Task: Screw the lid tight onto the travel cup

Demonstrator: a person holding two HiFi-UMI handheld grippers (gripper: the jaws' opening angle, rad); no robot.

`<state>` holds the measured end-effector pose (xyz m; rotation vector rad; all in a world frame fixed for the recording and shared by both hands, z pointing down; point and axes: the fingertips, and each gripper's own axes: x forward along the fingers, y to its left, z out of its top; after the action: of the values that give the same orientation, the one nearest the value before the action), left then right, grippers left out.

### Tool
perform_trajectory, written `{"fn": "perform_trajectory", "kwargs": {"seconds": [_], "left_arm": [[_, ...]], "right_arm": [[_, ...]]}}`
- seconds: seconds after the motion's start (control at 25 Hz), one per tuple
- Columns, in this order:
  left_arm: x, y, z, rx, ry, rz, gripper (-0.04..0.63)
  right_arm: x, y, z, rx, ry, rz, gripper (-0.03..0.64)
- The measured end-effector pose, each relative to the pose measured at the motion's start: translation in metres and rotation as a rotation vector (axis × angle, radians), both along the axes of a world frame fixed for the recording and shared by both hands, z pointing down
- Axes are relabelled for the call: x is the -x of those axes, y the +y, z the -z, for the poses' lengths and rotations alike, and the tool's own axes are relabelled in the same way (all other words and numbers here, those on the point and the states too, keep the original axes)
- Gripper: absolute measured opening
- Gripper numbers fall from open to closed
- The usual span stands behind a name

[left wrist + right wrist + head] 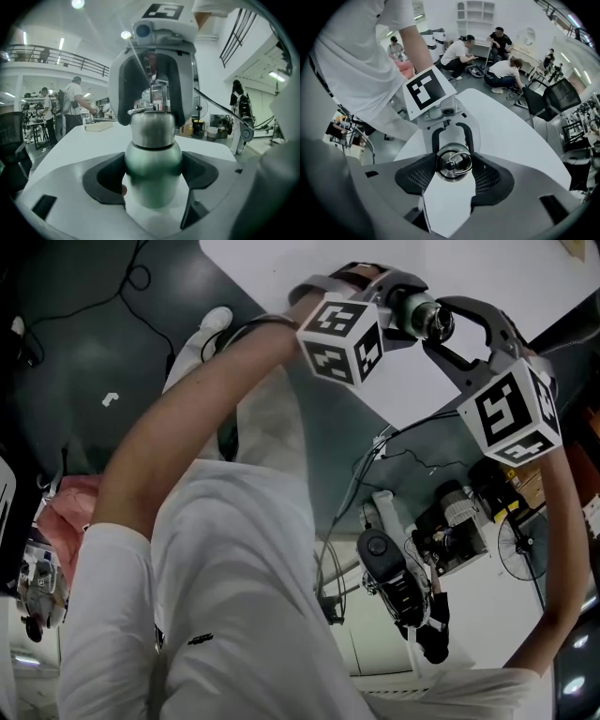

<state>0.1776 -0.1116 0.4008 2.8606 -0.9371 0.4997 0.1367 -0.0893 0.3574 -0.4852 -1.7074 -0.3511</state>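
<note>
Both grippers are held up over a white table (281, 263). The travel cup (152, 164) has a green body and lies sideways in the head view (410, 307). My left gripper (152, 177) is shut on the body, with a pad pressed on each side. The steel lid (453, 161), which has a ring handle, sits on the cup's mouth (152, 129). My right gripper (453, 172) faces the left one (450, 329), and its dark pads (487, 177) touch the lid on both sides. The cup's base is hidden.
A flat pale object (98, 125) lies far back on the table (84, 140). Below, the dark floor carries cables and a stand with equipment (403, 577). Several people sit or stand in the background (497, 56), and an office chair (560, 96) stands by the table.
</note>
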Motion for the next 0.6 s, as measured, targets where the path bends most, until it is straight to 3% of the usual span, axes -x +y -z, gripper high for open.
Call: {"fn": "perform_trajectory", "kwargs": {"seconds": [0.16,0.44,0.6], "left_arm": [[-0.001,0.000,0.000,0.003,-0.005,0.001,0.364],[-0.003,0.001,-0.004,0.017,-0.060,-0.050,0.365],[-0.004,0.005,-0.003,0.049,-0.094,-0.091,0.365]], "right_arm": [[-0.001,-0.002,0.000,0.000,-0.010,-0.083,0.239],[-0.002,0.000,0.001,-0.075,-0.093,-0.050,0.266],[-0.003,0.003,0.011,-0.087,-0.123,-0.083,0.279]]}}
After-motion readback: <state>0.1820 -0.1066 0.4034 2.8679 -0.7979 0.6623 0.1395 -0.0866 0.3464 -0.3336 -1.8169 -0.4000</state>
